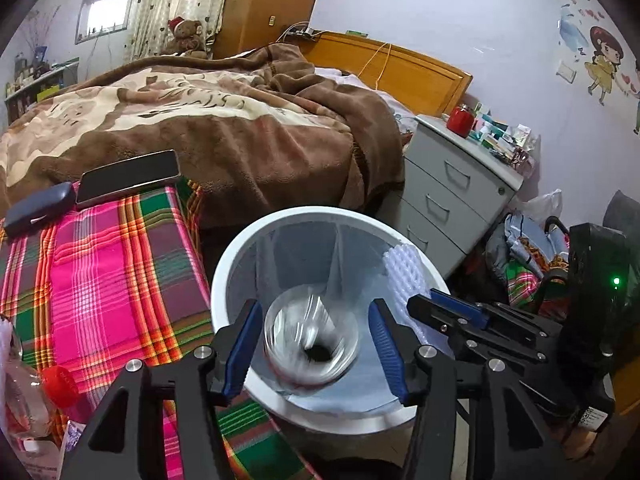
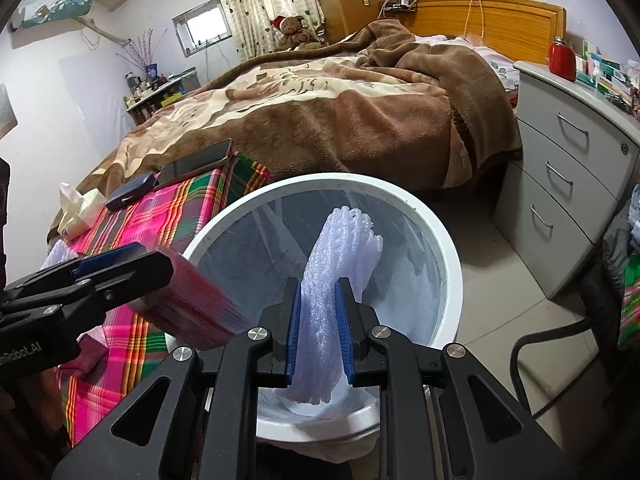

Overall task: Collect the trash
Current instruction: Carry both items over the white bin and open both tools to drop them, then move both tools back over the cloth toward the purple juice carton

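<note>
Because both pieces belong in the round white liner-lined waste bin (image 2: 448,264), both grippers hang over its mouth. The left gripper (image 1: 316,350) stands released, a motion-blurred clear plastic cup (image 1: 311,338) loose between its blue pads, seemingly dropping; its red side shows only smeared in the right view. The right gripper (image 2: 319,322) grasps a white foam net sleeve (image 2: 340,256) above the bin, its lower end hidden.

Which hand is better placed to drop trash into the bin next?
Right. The right gripper holds the foam net over the bin; the left gripper is open, with a blurred cup loose between its jaws.
</note>
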`<state>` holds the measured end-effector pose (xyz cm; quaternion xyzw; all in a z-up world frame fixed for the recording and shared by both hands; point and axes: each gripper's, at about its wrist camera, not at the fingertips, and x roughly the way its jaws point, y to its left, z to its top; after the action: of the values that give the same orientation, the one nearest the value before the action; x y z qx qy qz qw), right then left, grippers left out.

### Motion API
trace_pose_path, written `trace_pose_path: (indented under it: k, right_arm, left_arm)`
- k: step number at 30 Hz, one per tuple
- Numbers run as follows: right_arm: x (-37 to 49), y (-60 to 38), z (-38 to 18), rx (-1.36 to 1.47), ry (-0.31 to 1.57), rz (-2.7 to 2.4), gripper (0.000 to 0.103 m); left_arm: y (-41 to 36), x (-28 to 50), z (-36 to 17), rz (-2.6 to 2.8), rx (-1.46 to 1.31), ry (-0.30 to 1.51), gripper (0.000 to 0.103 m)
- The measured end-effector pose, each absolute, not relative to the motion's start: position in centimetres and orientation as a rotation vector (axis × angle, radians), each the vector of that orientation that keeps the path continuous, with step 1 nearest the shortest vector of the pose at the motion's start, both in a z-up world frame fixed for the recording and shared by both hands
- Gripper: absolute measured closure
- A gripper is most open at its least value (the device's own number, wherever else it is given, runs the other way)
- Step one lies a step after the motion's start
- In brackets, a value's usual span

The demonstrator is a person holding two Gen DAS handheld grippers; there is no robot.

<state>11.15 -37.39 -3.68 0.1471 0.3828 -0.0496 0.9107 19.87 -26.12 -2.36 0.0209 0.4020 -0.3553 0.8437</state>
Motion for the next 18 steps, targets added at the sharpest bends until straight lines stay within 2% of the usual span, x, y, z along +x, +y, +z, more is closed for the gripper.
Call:
trace_pose_path:
  k: [2,3,4,18]
  right_arm:
    - [11.0,-37.5,-3.6,0.309,0.784,-0.108,0.07]
    - [10.8,-37.6,-3.6,0.313,0.784,-0.113,0.056]
    - [10.8,-37.6,-3.5,0.319,0.783,-0.114,0.048]
    - [9.5,-35.8,-1.2,0.318,0.702,-0.091,0.048]
  left_arm:
    - [-26.1,19.8,-2.3,-0.748,0.03,0.842,0.034]
    - [-26.0,19.7,-2.2,-0.743,0.032,0.834,0.03]
    - [-25.9,19.6,-2.1,-0.743,0.034,0.83,0.03]
    - [-20.3,16.9,0.5,-0.657,0.002,0.779,0.03]
